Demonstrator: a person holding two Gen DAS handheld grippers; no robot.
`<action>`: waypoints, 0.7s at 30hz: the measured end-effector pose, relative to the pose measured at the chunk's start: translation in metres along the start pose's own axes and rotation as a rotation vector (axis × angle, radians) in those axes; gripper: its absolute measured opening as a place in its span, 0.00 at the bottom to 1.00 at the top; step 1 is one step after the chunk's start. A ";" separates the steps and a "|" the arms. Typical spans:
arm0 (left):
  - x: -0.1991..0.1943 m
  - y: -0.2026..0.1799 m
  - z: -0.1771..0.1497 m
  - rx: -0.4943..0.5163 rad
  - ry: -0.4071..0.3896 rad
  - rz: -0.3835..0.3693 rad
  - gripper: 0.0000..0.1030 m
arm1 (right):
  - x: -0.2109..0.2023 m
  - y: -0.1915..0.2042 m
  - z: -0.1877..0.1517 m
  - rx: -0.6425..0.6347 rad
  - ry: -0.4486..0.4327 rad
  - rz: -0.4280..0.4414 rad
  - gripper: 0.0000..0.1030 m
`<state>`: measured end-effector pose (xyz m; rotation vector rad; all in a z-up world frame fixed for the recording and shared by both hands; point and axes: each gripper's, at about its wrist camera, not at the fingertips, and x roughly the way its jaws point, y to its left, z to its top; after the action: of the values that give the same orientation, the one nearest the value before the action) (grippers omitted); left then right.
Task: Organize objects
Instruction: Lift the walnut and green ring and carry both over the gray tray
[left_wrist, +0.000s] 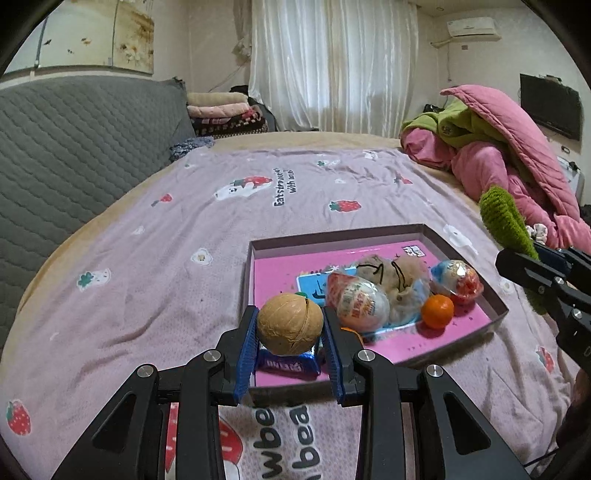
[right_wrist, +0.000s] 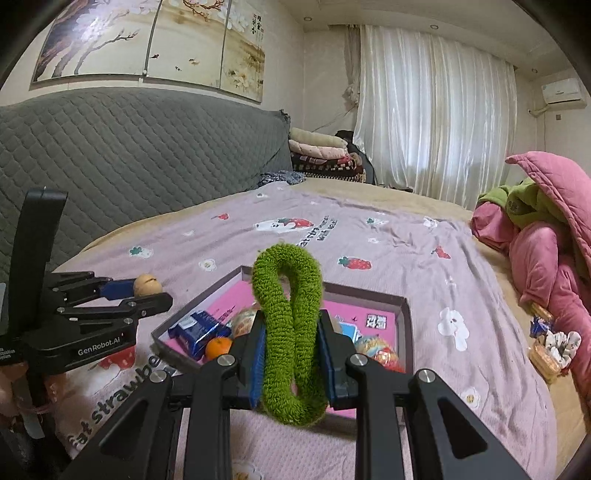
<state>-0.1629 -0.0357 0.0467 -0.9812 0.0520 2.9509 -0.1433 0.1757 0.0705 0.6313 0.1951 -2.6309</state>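
A: The walnut (left_wrist: 290, 323) is being clenched between the left gripper (left_wrist: 290, 332) jaws, above the box (left_wrist: 495, 301) edge on the bed (left_wrist: 147, 258), presumably for dropping in.

B: And the green scrunchie (right_wrist: 286, 325) is being pinched in the right gripper (right_wrist: 291, 350), being carried boxward too.

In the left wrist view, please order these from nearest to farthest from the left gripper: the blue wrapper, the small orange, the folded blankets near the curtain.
1. Blue wrapper: directly under the left gripper, at the box's near edge.
2. Small orange: in the box, right of the gripper.
3. Folded blankets: far back, left of the curtain.
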 end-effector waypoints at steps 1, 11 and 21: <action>0.003 0.001 0.001 0.001 0.000 0.003 0.33 | 0.002 -0.001 0.001 0.001 -0.002 0.000 0.25; 0.021 0.007 0.012 0.002 -0.002 0.002 0.33 | 0.022 -0.001 0.010 -0.011 0.000 -0.002 0.25; 0.039 0.010 0.022 0.008 -0.003 -0.018 0.33 | 0.040 -0.004 0.019 -0.018 0.002 -0.002 0.25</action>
<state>-0.2078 -0.0438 0.0411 -0.9704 0.0554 2.9338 -0.1849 0.1606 0.0690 0.6273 0.2201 -2.6274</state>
